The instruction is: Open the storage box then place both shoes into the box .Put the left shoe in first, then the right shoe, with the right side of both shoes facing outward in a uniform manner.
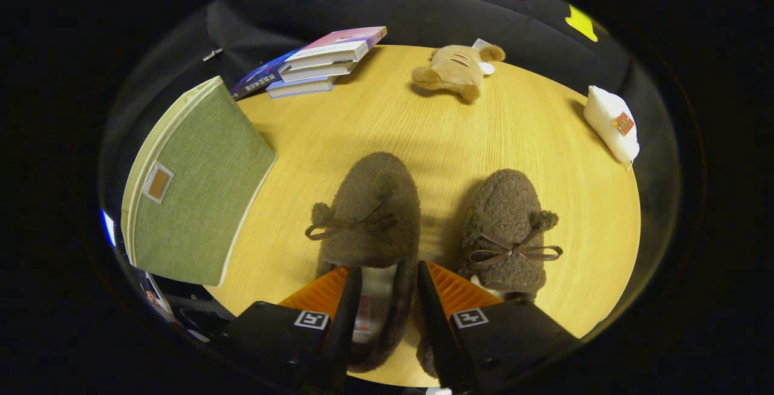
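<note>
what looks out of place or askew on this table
The stack of books beyond the green fabric storage box is fanned out crookedly, and the tan plush toy lies tipped on its side. The two brown fleece slippers stand tidy, side by side. The gripper is open over the left one's heel.

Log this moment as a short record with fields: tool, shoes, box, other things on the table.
tool: fingers apart, straddling the right wall of the left shoe's opening, one finger inside it, not clamped
left shoe: brown fleece slipper with bow, on the table, toe pointing away
right shoe: matching slipper beside it, on the table
storage box: green fabric, left of the shoes, lid closed
other things: stack of books, plush toy, white pouch beyond the shoes
table: round, light wood
</note>
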`<state>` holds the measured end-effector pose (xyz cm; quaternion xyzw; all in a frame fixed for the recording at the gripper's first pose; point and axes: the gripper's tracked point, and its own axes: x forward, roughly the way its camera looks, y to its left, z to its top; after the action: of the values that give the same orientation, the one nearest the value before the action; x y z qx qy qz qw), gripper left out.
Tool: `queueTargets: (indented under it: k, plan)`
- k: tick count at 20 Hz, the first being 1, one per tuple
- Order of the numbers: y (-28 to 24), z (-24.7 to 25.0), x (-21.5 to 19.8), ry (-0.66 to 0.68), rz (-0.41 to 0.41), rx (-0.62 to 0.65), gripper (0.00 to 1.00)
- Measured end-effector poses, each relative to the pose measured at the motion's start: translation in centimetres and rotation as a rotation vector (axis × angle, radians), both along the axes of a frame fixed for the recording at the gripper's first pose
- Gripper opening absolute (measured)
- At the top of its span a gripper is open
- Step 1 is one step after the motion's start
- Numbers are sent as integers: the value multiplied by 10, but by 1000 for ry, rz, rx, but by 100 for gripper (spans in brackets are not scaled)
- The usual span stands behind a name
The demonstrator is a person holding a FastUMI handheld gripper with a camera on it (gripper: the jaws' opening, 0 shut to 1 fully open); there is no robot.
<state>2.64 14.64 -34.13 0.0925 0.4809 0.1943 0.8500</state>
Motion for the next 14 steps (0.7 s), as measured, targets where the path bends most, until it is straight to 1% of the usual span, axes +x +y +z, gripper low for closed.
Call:
queueTargets:
  k: [1, 3, 4, 6, 7, 14]
  plan:
    - [-2, -6, 0, 12, -2, -16, 50]
    - [0, -9, -2, 52, -16, -6, 33]
    - [-6, -10, 0, 72, -48, -12, 22]
    - [-7, -9, -6, 141, -92, 24, 6]
    - [-6, -4, -5, 145, -112, 42, 6]
    - [-4, 30, -16, 108, -147, 94, 5]
